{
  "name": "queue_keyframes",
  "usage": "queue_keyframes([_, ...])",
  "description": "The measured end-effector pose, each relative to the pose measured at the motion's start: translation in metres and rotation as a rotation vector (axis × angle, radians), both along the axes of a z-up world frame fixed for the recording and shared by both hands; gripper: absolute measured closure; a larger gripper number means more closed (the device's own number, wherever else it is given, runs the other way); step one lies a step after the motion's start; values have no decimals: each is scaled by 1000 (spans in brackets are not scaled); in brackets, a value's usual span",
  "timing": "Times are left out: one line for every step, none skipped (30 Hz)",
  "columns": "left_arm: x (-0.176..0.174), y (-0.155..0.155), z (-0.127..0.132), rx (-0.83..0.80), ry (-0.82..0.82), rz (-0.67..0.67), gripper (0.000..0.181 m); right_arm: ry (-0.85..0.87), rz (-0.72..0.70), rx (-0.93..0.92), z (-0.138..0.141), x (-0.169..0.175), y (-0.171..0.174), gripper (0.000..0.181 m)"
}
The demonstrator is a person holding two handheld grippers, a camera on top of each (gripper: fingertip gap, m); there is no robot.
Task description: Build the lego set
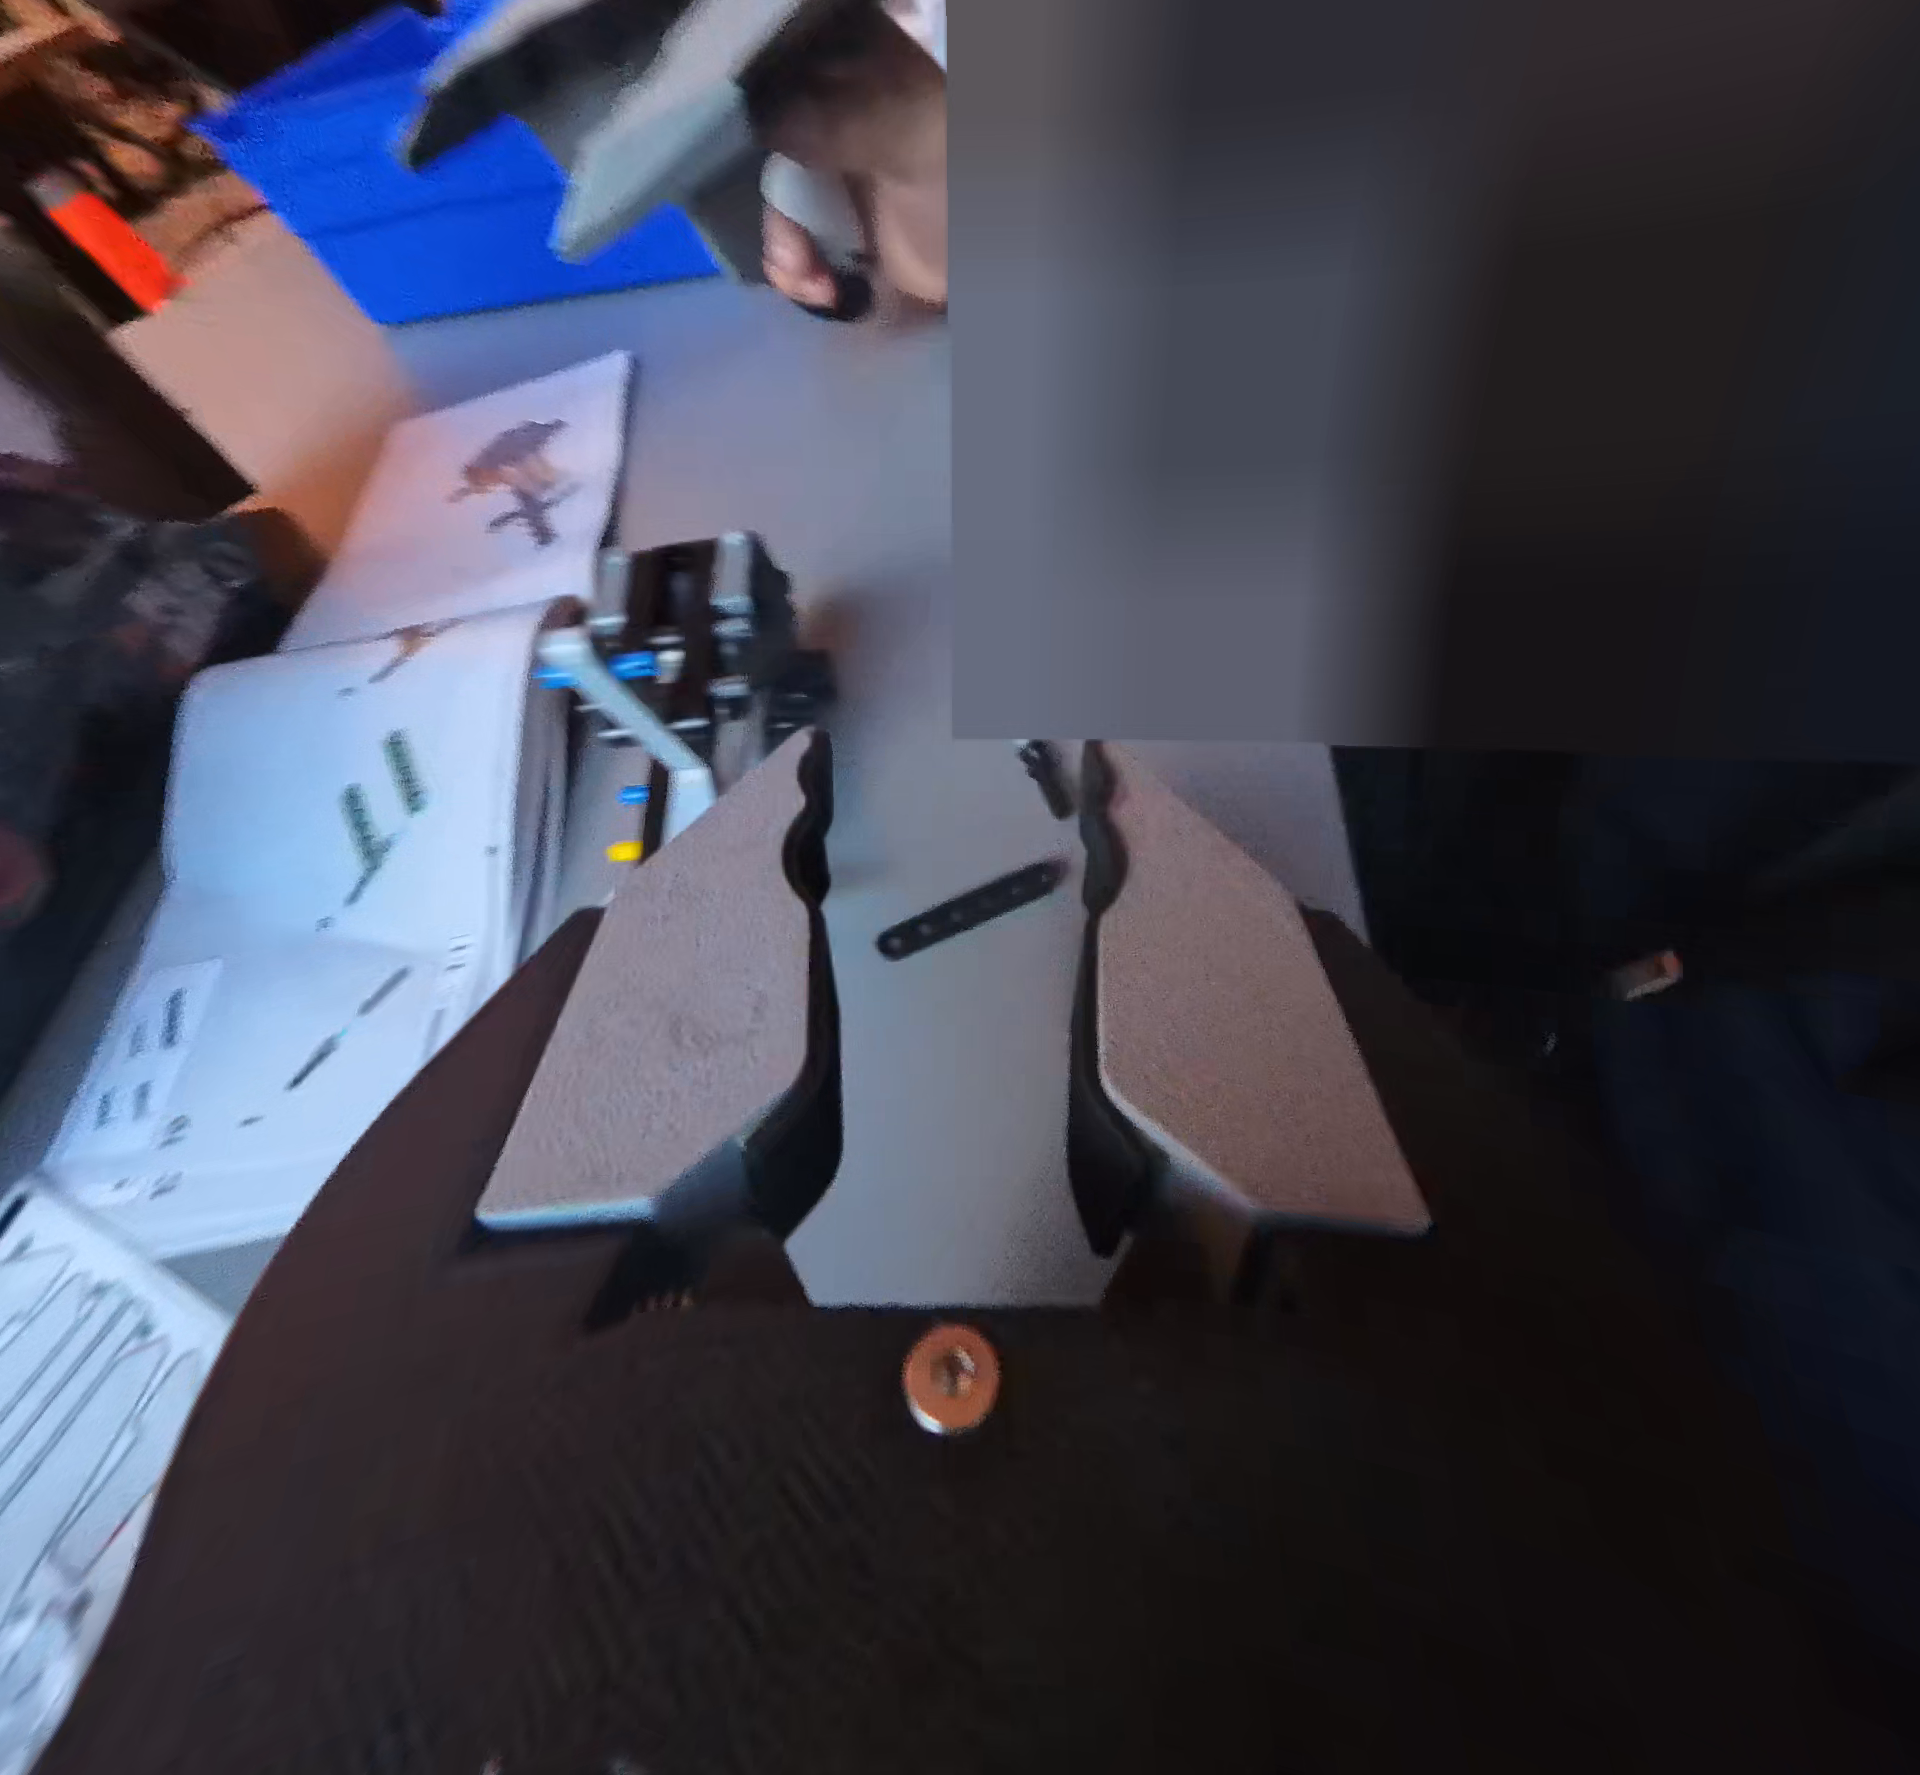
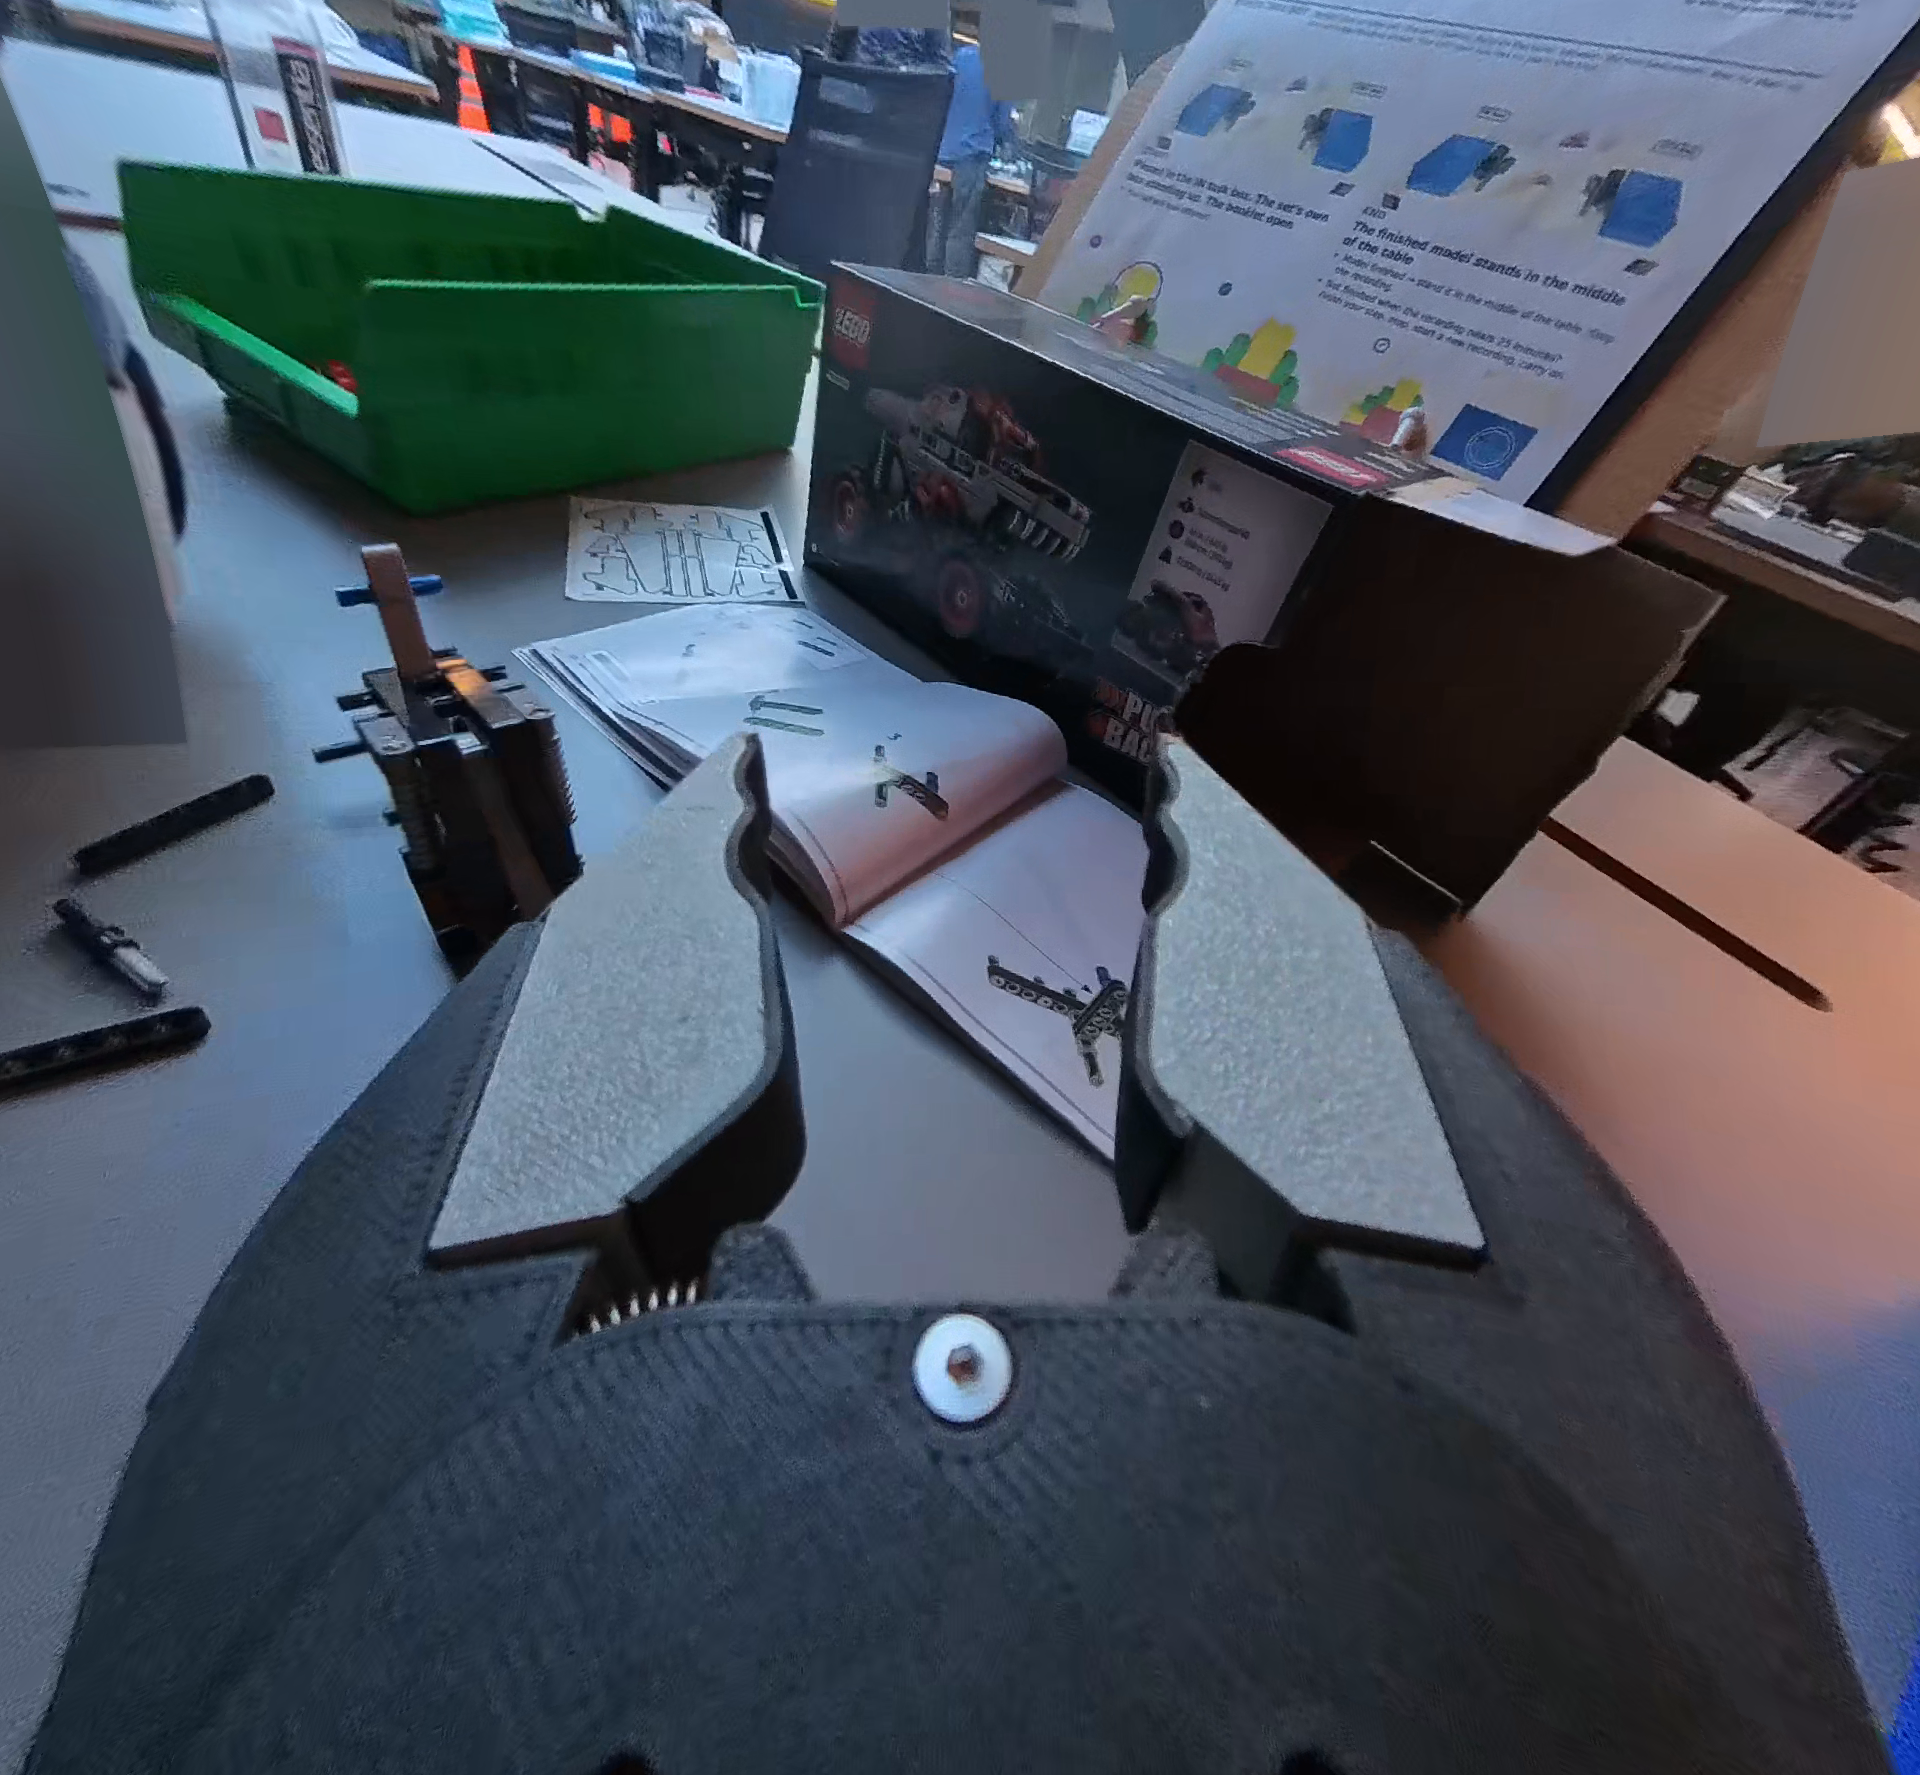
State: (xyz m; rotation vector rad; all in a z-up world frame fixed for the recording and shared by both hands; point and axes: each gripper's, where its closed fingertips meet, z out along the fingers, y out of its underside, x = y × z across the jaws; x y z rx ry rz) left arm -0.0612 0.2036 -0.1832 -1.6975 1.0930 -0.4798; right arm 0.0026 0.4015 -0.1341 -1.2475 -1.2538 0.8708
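A partly built black lego model (image 1: 707, 645) with a grey beam and blue pins stands on the grey table; it also shows in the right wrist view (image 2: 468, 780). My left gripper (image 1: 951, 769) is open and empty above a loose black beam (image 1: 971, 906). My right gripper (image 2: 951, 780) is open and empty, over the open instruction booklet (image 2: 935, 852). The right gripper also shows far off in the left wrist view (image 1: 540, 156), held by a hand. Loose black beams (image 2: 171, 823) and a pin (image 2: 109, 946) lie left of the model.
A green bin (image 2: 468, 343) sits at the back left, with a bottle (image 2: 270, 42) behind it. The lego box (image 2: 1143, 520) stands behind the booklet, a sticker sheet (image 2: 681, 551) beside it. A leaning instruction board (image 2: 1475, 136) is at the right. A blue bin (image 1: 416, 167) shows in the left view.
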Motion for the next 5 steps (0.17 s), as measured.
queue_keyframes([6, -5, -8, -11, 37, -33, 138, -6, -8, 15, 1, 1, -4, 113])
queue_keyframes([9, -7, -17, -20, 79, -48, 141, -6, -11, 24, 3, 3, -9, 117])
queue_keyframes([10, -7, -25, -25, 118, -45, 141, 4, -9, 19, 5, 5, -17, 118])
queue_keyframes([10, -7, -33, -31, 163, -37, 141, 20, -4, 6, 7, 7, -26, 116])
queue_keyframes([10, -4, -36, -26, 196, -17, 141, 30, 11, -9, 6, 7, -36, 116])
